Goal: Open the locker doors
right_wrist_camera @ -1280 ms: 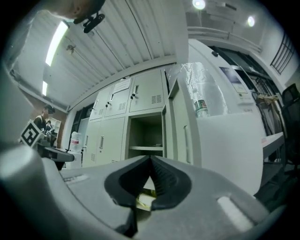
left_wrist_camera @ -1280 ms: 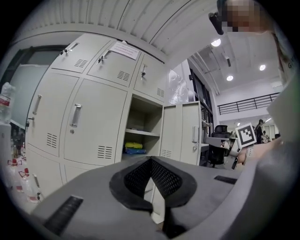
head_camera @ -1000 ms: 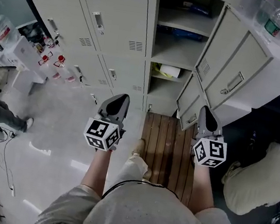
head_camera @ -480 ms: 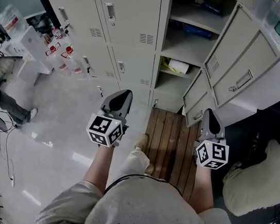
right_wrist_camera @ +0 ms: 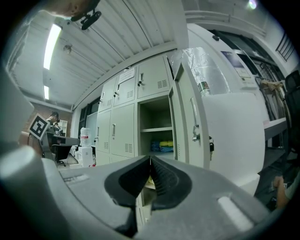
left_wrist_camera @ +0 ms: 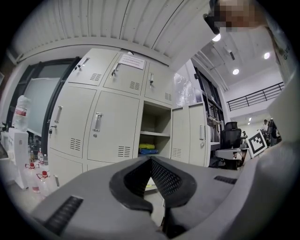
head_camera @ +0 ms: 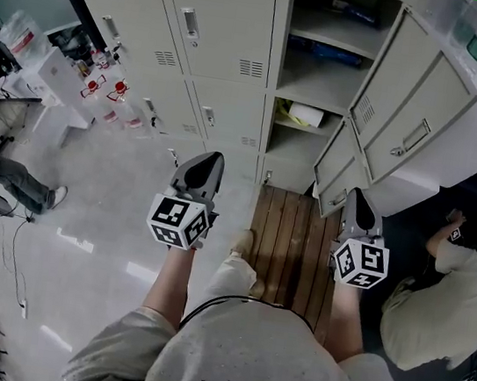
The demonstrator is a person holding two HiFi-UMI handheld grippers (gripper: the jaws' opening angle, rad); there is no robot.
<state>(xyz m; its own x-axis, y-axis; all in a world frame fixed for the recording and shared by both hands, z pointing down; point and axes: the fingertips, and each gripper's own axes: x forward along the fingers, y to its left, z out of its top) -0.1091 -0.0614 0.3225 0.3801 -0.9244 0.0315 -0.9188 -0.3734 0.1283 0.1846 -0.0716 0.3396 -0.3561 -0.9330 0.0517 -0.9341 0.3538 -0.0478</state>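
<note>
left hand-held gripper point(head_camera: 210, 158) and right hand-held gripper point(head_camera: 353, 193), closed empty, hang apart from locker door point(head_camera: 409, 122) edges.

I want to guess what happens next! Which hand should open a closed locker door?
Probably the left gripper: it points at the closed doors, while the right gripper faces the already open column.

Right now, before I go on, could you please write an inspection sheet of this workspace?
Surface: glossy white floor; wooden slatted mat before the lockers.
Job's things: one locker column open, its doors swung right; closed locker doors to its left.
Clutter: paper roll, blue packages on shelves; red-capped bottles at left.
Grippers: left hand-held gripper and right hand-held gripper shut, empty.
Cables: cables loose on floor, left.
Surroundings: person close at right.
</note>
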